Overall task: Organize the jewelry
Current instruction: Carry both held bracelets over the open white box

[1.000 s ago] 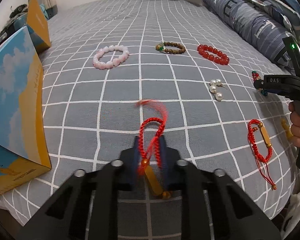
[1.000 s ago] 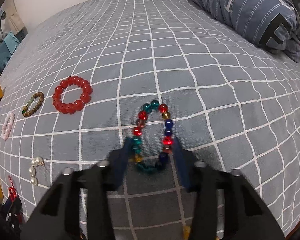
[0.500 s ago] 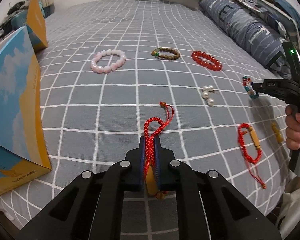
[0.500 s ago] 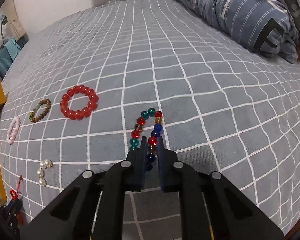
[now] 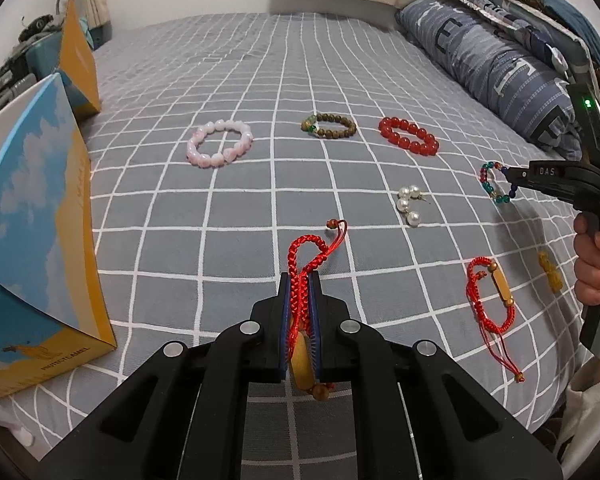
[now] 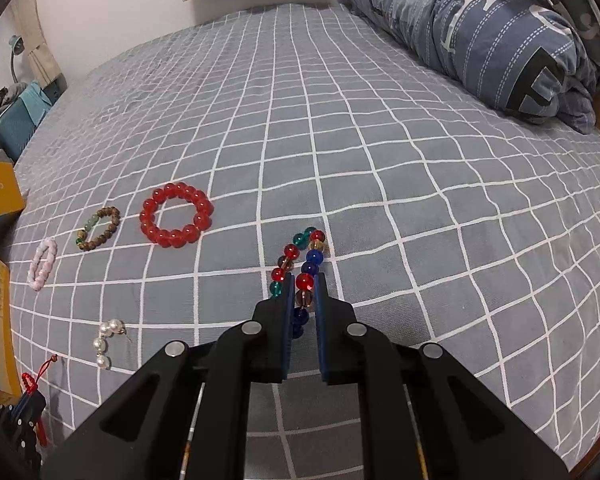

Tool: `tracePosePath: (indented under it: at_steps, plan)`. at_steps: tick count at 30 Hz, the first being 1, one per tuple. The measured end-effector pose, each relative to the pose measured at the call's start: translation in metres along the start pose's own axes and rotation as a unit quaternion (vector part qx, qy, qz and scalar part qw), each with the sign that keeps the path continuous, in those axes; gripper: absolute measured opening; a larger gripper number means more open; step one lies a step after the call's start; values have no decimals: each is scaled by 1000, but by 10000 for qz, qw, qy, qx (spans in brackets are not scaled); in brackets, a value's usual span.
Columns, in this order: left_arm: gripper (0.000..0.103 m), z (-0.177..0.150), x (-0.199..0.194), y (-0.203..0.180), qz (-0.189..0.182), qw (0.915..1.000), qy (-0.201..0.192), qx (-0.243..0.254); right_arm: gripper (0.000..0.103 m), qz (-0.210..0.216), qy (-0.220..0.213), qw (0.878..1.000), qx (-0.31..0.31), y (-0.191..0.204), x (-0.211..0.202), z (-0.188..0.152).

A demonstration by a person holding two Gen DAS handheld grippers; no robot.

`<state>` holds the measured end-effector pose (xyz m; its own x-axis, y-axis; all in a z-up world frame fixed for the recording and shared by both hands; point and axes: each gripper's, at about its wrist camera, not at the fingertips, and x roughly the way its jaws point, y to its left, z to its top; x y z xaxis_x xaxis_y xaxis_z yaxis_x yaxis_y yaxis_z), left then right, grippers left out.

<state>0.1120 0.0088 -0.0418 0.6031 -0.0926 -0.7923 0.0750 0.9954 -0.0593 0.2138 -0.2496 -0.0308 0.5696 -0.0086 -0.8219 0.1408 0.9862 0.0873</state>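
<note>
My left gripper (image 5: 299,280) is shut on a red braided cord bracelet (image 5: 306,252) with an amber bead, held above the grey checked bedspread (image 5: 260,80). My right gripper (image 6: 303,280) is shut on a multicoloured glass bead bracelet (image 6: 306,256), also lifted; it shows at the right of the left wrist view (image 5: 494,186). On the bed lie a pink bead bracelet (image 5: 219,148), a brown wooden bead bracelet (image 5: 329,125), a red bead bracelet (image 5: 409,136), pearl earrings (image 5: 407,205), a second red cord bracelet (image 5: 490,292) and a small amber piece (image 5: 550,271).
Blue and yellow open boxes (image 5: 32,208) stand at the bed's left edge. A folded blue quilt (image 6: 500,32) lies along the right side. The bed's front edge runs just below both grippers.
Both grippers have closed on their bracelets and lifted them off the bedspread, rising and pulling back a little. The other jewelry has not moved.
</note>
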Motion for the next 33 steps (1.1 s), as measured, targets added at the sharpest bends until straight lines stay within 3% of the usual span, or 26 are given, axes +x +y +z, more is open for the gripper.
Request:
tracePosePath:
  at_steps: [15, 24, 33]
  plan:
    - [8, 18, -11, 0, 137, 9997, -181, -20, 9, 133, -263, 9995, -115, 16, -33, 1]
    - [8, 48, -20, 11, 159, 9995, -264, -117, 9, 109, -382, 9990, -206, 25, -48, 2]
    - [8, 85, -49, 25, 428, 9975, -523, -230, 9, 104, -514, 9980, -349, 46, -65, 0]
